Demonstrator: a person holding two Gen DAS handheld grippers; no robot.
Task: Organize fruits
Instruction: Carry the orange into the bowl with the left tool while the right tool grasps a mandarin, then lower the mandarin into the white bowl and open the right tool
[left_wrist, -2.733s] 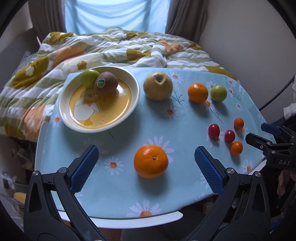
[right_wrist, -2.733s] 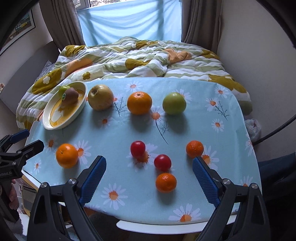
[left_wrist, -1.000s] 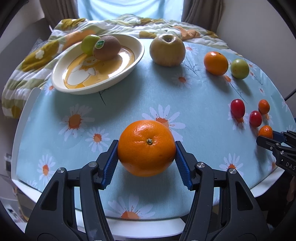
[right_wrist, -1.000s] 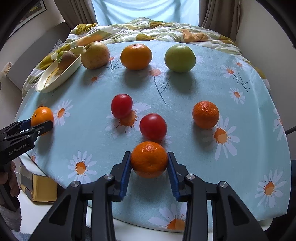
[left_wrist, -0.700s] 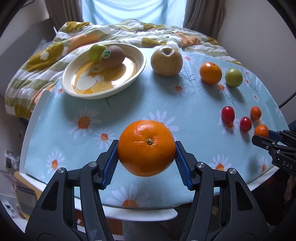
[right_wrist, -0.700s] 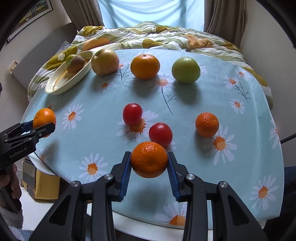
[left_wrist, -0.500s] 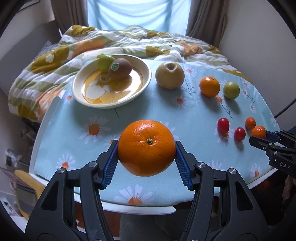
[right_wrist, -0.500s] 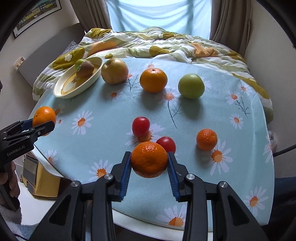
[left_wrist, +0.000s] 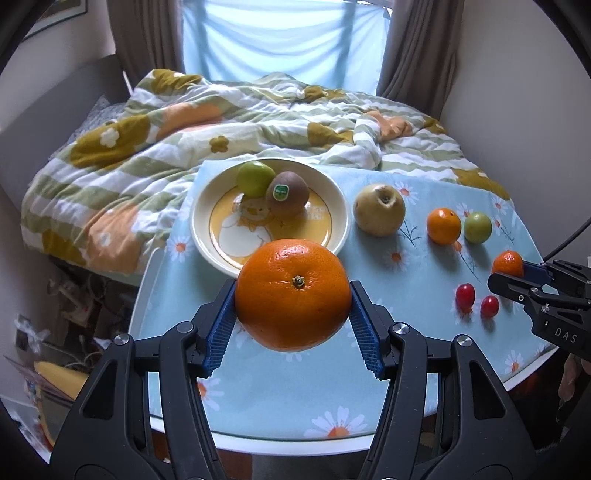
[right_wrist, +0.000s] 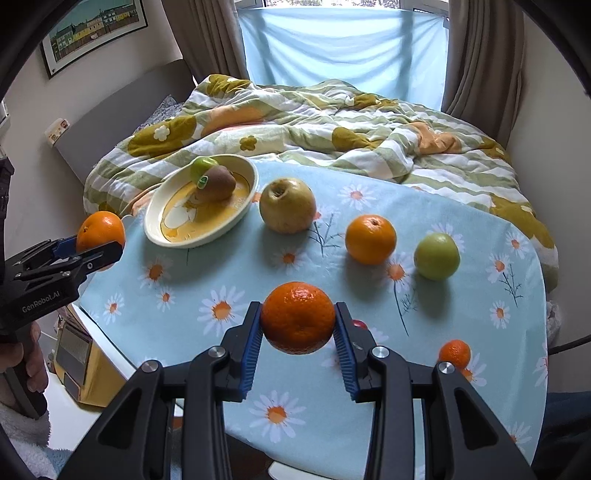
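Large orange (left_wrist: 293, 294) is clamped between the jaws of the left gripper (left_wrist: 293, 314), held at frame centre above the worktop (left_wrist: 258, 384), overlapping the near rim of the plate (left_wrist: 199, 236). Kiwi (left_wrist: 287, 193) and a green fruit (left_wrist: 255, 179) are seen on the plate. Small mandarin (right_wrist: 297, 317) is grasped in the jaws of the right gripper (right_wrist: 298, 338), lower centre, raised off the daisy cloth (right_wrist: 498, 258).
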